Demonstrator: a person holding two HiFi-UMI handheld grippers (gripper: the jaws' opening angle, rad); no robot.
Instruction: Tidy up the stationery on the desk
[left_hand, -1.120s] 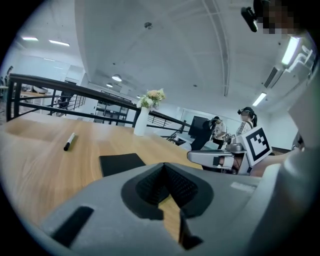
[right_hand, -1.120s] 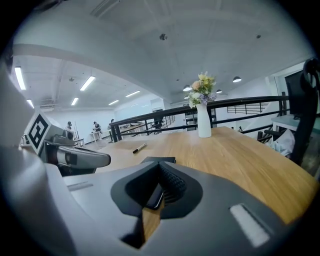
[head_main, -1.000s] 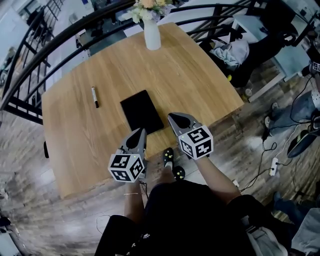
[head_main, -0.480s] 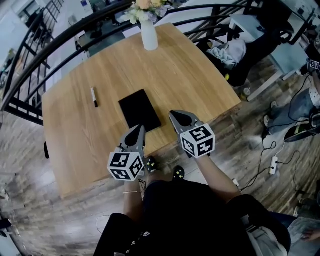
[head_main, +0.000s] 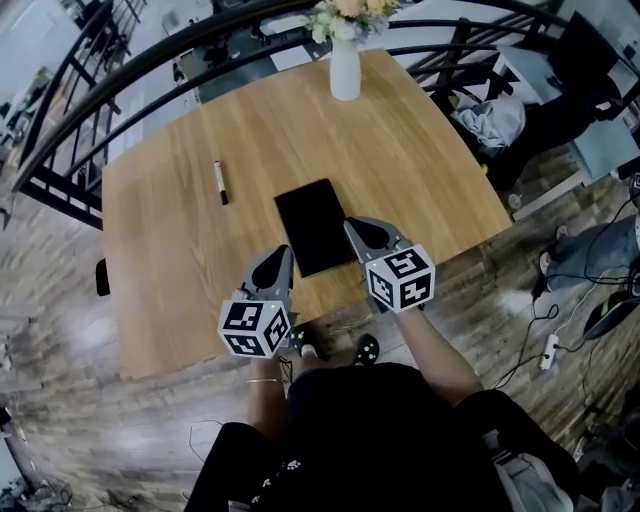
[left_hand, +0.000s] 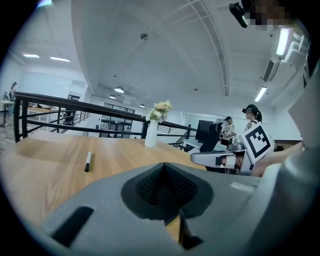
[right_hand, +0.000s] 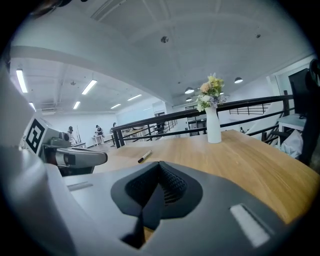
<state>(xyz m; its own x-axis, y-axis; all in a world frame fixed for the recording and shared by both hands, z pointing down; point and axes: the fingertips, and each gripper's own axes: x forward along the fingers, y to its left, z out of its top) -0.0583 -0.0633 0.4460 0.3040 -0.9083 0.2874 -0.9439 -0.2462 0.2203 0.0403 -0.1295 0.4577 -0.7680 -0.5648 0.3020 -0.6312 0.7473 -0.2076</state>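
A black notebook (head_main: 315, 226) lies flat near the front edge of the wooden desk (head_main: 180, 270). Further back on the left lies a pen (head_main: 220, 183) with a black cap; it shows as the pen (left_hand: 88, 161) in the left gripper view and as the pen (right_hand: 145, 156) in the right gripper view. My left gripper (head_main: 281, 255) is shut and empty, hanging just left of the notebook's near corner. My right gripper (head_main: 353, 226) is also shut and empty, its tip by the notebook's right edge. Both gripper views show the jaws pressed together, left gripper (left_hand: 166, 191) and right gripper (right_hand: 156, 194). Neither shows the notebook.
A white vase of flowers (head_main: 345, 68) stands at the desk's far edge, with a black railing (head_main: 150, 60) behind it. On the floor to the right lie cables and a power strip (head_main: 548, 350). The person's feet (head_main: 366, 349) stand close to the desk's front edge.
Both grippers have moved forward from the desk's front edge to either side of the notebook's near end. The head view has shifted, so the desk sits further right in it.
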